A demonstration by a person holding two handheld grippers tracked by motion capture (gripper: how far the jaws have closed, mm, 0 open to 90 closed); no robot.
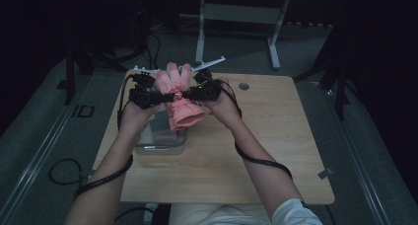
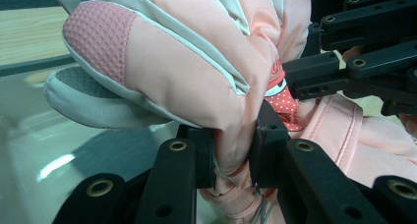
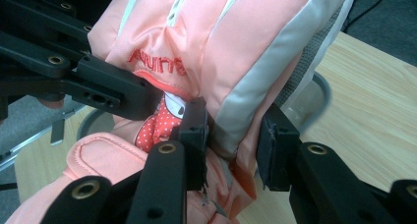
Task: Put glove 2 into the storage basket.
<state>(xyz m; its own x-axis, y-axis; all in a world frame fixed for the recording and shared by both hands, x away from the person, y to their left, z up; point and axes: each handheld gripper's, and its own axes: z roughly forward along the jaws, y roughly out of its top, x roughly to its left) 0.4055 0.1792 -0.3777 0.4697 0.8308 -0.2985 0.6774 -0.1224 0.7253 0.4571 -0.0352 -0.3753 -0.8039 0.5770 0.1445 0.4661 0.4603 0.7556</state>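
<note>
One pink glove [image 1: 178, 94] hangs pinched by two hand-held grippers, left [image 1: 156, 95] and right [image 1: 190, 93].

I see a dim room, dark along the far side. A light wooden table [image 1: 276, 151] with rounded corners and a round grommet hole [image 1: 243, 86] stands on grey floor [image 1: 44, 136]. Beyond its far edge stands a pale metal frame [image 1: 241, 13] on two legs. A black cable [image 1: 61, 171] loops on the floor at near left.
</note>
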